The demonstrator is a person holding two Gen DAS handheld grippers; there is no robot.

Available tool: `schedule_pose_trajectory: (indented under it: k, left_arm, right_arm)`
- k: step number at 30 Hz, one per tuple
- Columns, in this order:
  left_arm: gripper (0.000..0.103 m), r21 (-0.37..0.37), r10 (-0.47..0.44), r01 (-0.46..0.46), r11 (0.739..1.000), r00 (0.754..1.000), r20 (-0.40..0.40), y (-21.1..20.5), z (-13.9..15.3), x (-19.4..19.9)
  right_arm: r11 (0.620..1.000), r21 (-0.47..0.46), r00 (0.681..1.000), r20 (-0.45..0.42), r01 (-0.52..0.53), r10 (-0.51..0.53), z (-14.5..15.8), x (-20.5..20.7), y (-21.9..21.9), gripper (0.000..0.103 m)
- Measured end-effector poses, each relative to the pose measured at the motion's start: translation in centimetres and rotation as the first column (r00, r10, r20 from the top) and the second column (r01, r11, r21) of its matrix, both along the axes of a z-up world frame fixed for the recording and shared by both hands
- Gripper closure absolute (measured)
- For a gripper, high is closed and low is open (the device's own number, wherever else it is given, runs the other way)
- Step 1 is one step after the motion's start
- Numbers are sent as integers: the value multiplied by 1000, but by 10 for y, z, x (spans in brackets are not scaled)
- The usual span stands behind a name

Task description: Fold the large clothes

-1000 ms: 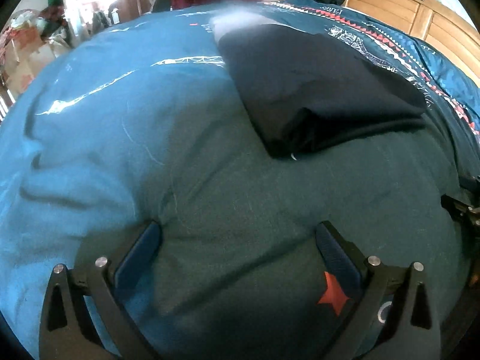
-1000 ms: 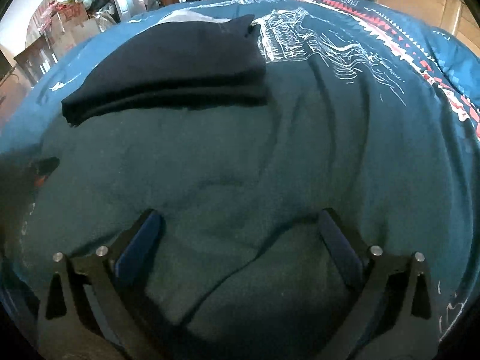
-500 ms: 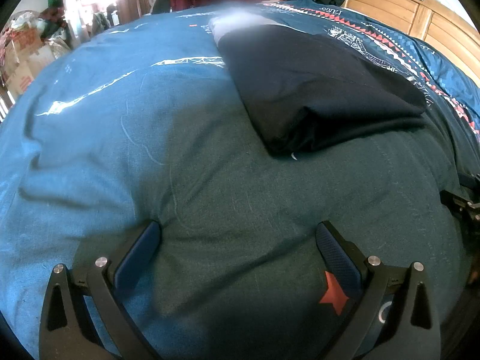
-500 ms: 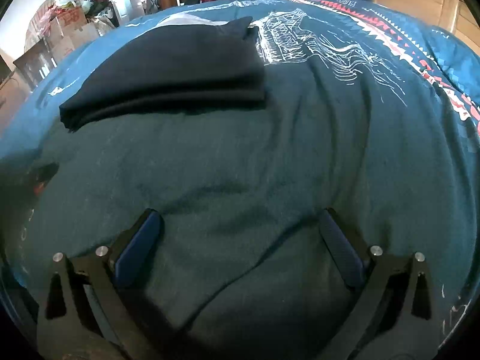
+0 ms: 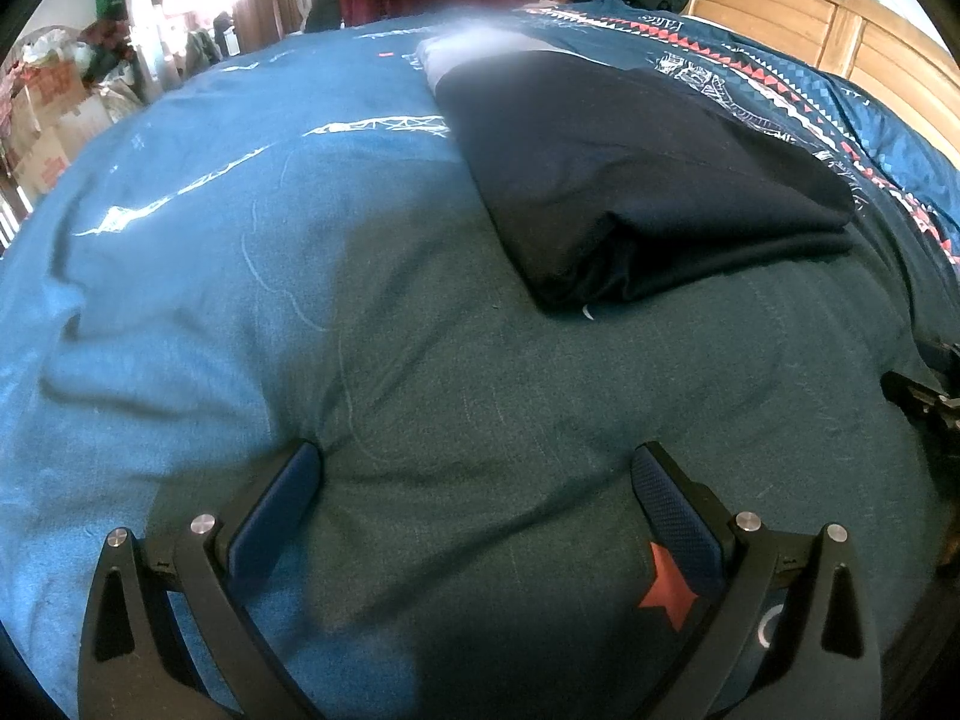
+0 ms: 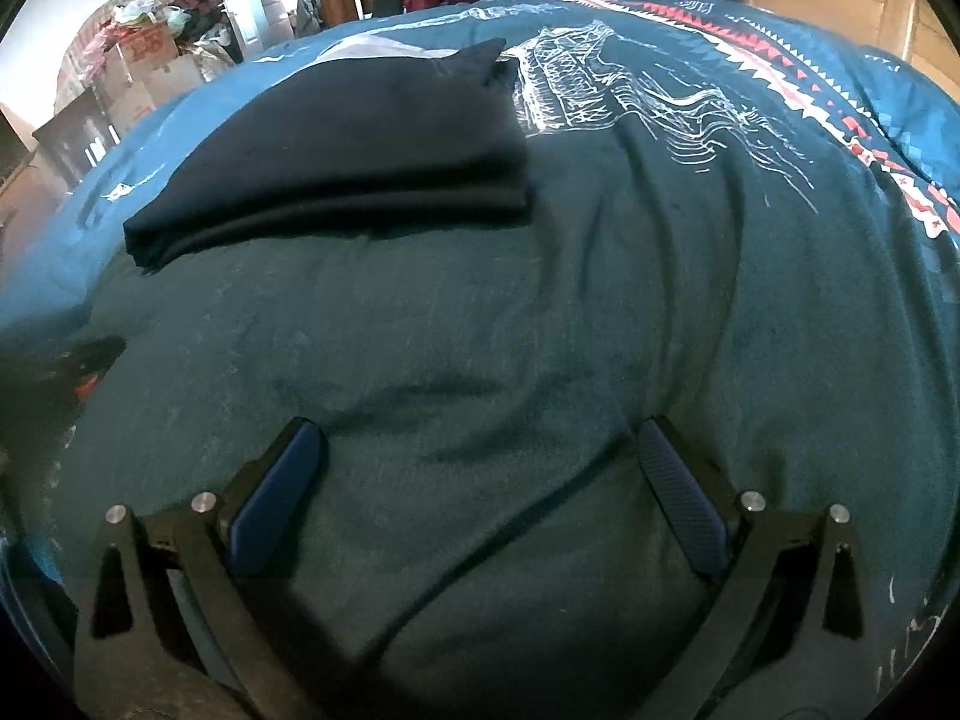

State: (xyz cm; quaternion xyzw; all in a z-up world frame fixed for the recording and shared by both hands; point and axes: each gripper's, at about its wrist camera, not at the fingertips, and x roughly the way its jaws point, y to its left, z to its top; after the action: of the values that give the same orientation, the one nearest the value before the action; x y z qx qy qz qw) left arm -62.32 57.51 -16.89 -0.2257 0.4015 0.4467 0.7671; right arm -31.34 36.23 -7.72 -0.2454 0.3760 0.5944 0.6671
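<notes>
Both claws gaped wide and held nothing: the left gripper (image 5: 477, 468) and the right gripper (image 6: 483, 447) each hung low over the teal bedspread (image 5: 198, 264). At about one o'clock from the left claw, and eleven o'clock from the right, lay the dark folded garment (image 5: 624, 180) (image 6: 354, 150), well clear of both. Folding looked finished; the next move probably called for fetching another piece. A grey cloth (image 5: 474, 57) peeked out beyond the dark bundle, mostly hidden. Far room clutter stayed blurred.
</notes>
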Motion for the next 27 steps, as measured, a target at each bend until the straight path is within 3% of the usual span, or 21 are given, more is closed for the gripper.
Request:
schedule_pose_trajectory:
  k: [27]
  left_arm:
    - [0,31,15,-15,999,1000,-5,1,-1,1]
  right_arm:
    - [999,-29,1000,11,-19,19,0,0,4,0]
